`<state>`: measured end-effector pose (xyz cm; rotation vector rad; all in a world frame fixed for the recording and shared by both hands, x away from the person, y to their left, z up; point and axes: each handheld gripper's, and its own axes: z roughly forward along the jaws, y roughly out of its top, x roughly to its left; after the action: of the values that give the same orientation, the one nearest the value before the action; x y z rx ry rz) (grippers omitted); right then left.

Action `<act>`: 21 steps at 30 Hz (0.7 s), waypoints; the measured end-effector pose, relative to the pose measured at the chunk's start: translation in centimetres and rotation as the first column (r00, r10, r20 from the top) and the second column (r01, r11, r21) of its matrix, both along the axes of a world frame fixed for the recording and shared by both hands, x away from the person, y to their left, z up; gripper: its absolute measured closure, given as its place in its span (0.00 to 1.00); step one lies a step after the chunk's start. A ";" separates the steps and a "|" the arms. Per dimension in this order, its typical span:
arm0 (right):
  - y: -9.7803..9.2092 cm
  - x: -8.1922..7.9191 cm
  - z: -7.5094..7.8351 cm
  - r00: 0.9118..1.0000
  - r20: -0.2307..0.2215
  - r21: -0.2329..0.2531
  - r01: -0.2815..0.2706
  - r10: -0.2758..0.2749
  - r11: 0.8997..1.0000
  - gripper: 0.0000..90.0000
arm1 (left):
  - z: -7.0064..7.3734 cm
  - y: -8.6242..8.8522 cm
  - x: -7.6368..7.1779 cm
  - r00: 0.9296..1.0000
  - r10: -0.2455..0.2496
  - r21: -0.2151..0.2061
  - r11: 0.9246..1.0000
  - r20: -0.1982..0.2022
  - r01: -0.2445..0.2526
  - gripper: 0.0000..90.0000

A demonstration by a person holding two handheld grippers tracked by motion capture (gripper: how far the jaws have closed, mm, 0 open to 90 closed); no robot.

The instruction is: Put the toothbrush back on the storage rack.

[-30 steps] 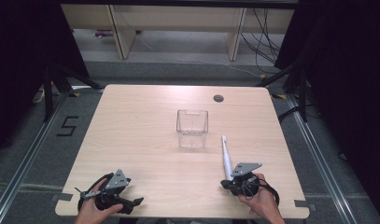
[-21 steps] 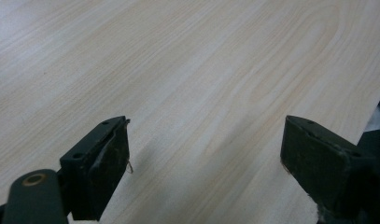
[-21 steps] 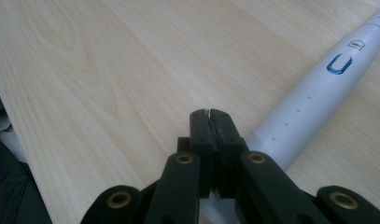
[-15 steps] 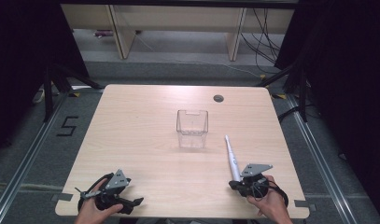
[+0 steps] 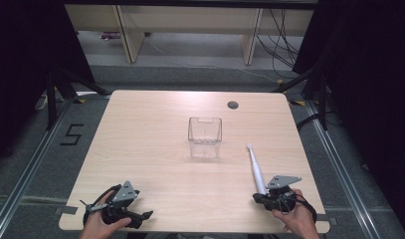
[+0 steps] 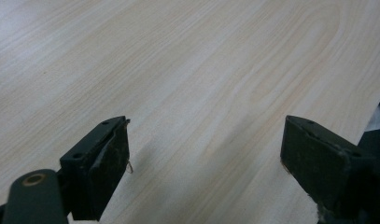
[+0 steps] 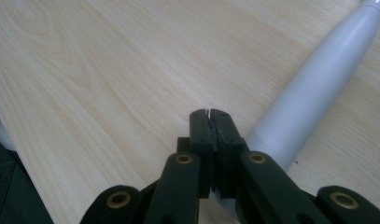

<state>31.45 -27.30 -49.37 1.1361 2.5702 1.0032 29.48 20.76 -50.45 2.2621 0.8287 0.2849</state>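
The right gripper (image 5: 262,198), at the lower right of the high view, has its 2 jaws pressed together with nothing between them. In the right gripper view, the white toothbrush (image 7: 318,88) lies flat on the table (image 7: 108,70) just beside the closed jaws, running from lower centre to the upper right corner. In the high view, the toothbrush (image 5: 255,167) points up toward the clear container (image 5: 205,137) at frame centre. The left gripper (image 5: 140,216), at the lower left, has its jaws spread wide over bare wood.

Container (image 5: 205,137) mid-table (image 5: 150,119); toothbrush (image 5: 255,167) right of it, nearer; right gripper (image 5: 262,198) at toothbrush's near end.
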 end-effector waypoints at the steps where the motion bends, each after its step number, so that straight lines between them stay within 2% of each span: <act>1: -0.2 0.1 0.0 1.000 0.011 -0.002 -0.004 0.004 1.000 0.99 | 0.0 0.0 0.0 1.000 0.000 0.000 1.000 0.000 0.000 0.17; 4: -0.6 -0.1 0.0 1.000 -0.013 0.001 0.025 -0.025 1.000 0.99 | 0.0 0.0 0.0 1.000 0.001 0.000 1.000 -0.001 -0.001 0.17; 6: -0.9 -0.1 0.1 1.000 -0.012 -0.007 0.020 -0.020 1.000 0.99 | 0.0 0.0 0.0 1.000 0.002 -0.003 1.000 -0.002 -0.002 0.17; 7: -1.0 -0.1 0.0 0.999 -0.010 0.002 0.036 -0.036 0.999 0.99 | 0.0 0.0 0.0 1.000 0.003 -0.004 1.000 -0.003 -0.003 0.17; 8: -1.2 -0.1 0.0 1.000 0.005 0.000 0.025 -0.025 1.000 0.99 | 0.0 0.0 0.0 1.000 0.003 -0.004 1.000 -0.002 -0.003 0.17; 10: -1.4 -0.1 0.2 0.999 -0.020 -0.008 0.039 -0.039 0.999 0.99 | 0.0 0.0 0.0 1.000 0.003 -0.004 1.000 -0.003 -0.003 0.17; 11: -1.4 -0.1 0.1 0.999 -0.004 0.003 0.039 -0.039 0.999 0.99 | 0.0 0.0 0.0 1.000 0.003 -0.004 1.000 -0.003 -0.003 0.17; 14: -1.8 -0.1 0.2 0.999 -0.010 -0.005 0.049 -0.049 0.999 0.99 | 0.0 0.0 0.0 1.000 0.003 -0.004 1.000 -0.003 -0.003 0.17; 15: -1.9 0.0 0.0 0.999 0.008 -0.004 0.053 -0.053 0.999 0.99 | 0.0 0.0 0.0 1.000 0.003 -0.003 1.000 -0.004 -0.003 0.17; 16: -2.1 0.0 0.2 0.998 -0.007 -0.010 0.054 -0.054 0.998 0.99 | 0.0 0.0 0.0 1.000 0.003 -0.003 1.000 -0.004 -0.003 0.17; 17: -1.9 -0.2 0.2 0.996 -0.026 0.005 0.081 -0.081 0.997 0.99 | 0.0 0.0 0.0 1.000 0.003 -0.003 1.000 -0.004 -0.003 0.17; 18: -2.3 0.0 0.3 0.998 -0.012 -0.014 0.060 -0.060 0.998 0.99 | 0.0 0.0 0.0 1.000 0.002 -0.004 1.000 -0.002 -0.002 0.17; 19: -2.3 0.0 0.2 0.997 -0.007 0.001 0.072 -0.072 0.997 0.99 | 0.0 0.0 0.0 1.000 0.000 0.000 1.000 -0.001 0.000 0.17; 21: -2.6 0.0 0.3 0.998 -0.014 -0.015 0.064 -0.064 0.998 0.99 | 0.0 0.0 0.0 1.000 0.000 0.000 1.000 -0.001 0.000 0.17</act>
<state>31.48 -29.85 -49.04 1.2176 2.5307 0.9641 29.51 20.76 -50.46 2.2620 0.8287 0.2840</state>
